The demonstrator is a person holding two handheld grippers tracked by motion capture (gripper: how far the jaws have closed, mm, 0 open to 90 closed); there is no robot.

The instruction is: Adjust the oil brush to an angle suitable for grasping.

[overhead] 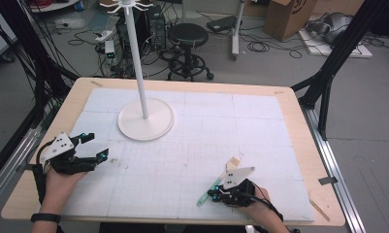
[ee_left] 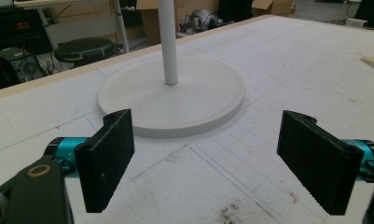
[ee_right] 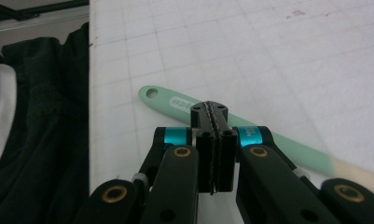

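Observation:
A long tool with a mint green handle and a beige end lies flat on the white gridded mat, near the front right. Its handle has a hanging hole at the tip. My right gripper hovers right over that handle, jaws pressed together with nothing between them. At the left of the mat my left gripper stands wide open and empty, aimed at the round base of a white pole stand.
The stand's thin pole rises tall at the back left of the mat. The wooden table edge frames the mat. Behind the table are a black stool, a cardboard box, floor cables and black frame posts.

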